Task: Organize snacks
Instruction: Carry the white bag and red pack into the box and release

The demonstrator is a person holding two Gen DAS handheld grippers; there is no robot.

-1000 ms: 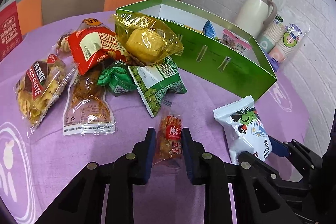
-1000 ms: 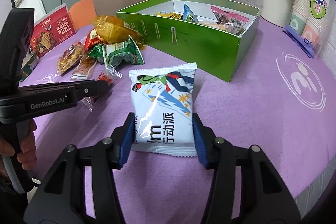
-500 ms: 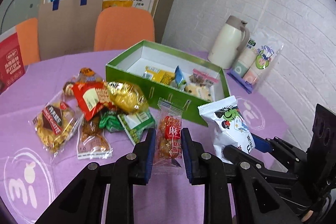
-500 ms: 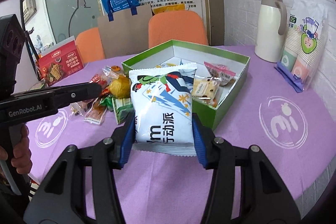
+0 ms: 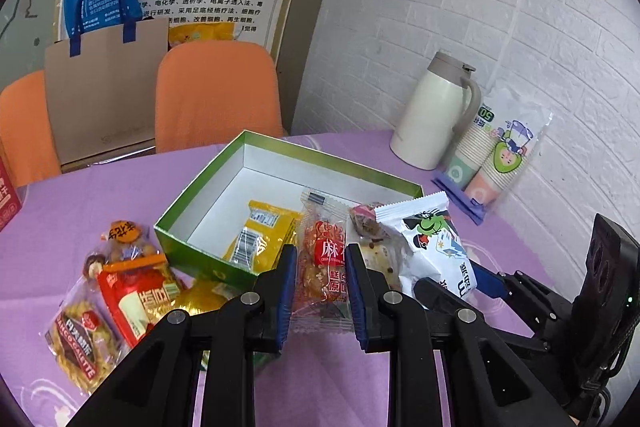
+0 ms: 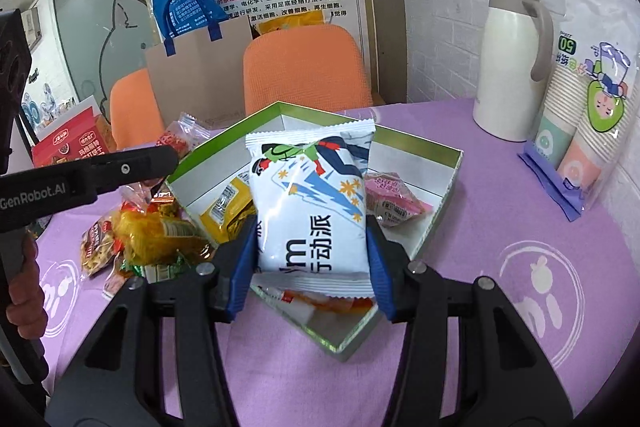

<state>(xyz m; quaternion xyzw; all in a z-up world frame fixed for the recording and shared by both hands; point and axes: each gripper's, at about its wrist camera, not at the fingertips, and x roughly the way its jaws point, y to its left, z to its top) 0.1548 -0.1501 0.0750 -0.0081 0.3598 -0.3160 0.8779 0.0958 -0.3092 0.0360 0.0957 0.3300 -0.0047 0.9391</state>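
a: left gripper (image 5: 320, 279)?
b: held above the near edge of the green box (image 5: 200, 189), jaws pinching a clear orange snack packet (image 5: 322, 263) by its sides, red label facing out, packet upright.
a: right gripper (image 6: 310, 259)?
b: raised over the box's near corner, jaws clamped on a white snack bag (image 6: 310, 203) printed with a cartoon skier, bag upright, its top seal toward 12 o'clock.
a: seen from the left camera too?
b: yes, at 3 o'clock of the orange packet, white bag just beside it, touching or nearly so; hard to tell which.
a: inside the box?
b: lay a yellow packet (image 5: 262, 235) on the white floor, a pink wrapped snack (image 6: 390, 201) at 3 o'clock of the white bag in the right view, and an orange-and-white wrapper (image 6: 320, 301) under the bag near the front wall.
a: outside it?
b: heaped on the purple desk (image 6: 500, 327) at 9 o'clock of the box: a red packet (image 5: 134, 297), a bag of yellow crisps (image 5: 78, 341), a golden wrapped piece (image 6: 154, 235), a round-labelled packet (image 5: 124, 241) behind them.
a: farther back?
b: stood a cream thermos jug (image 6: 510, 61) at 2 o'clock, sleeved paper cups (image 6: 580, 123) just beside it, against the white brick wall. at 12 o'clock two orange chairs (image 6: 306, 71) and a brown paper bag (image 5: 106, 91) with blue handles.
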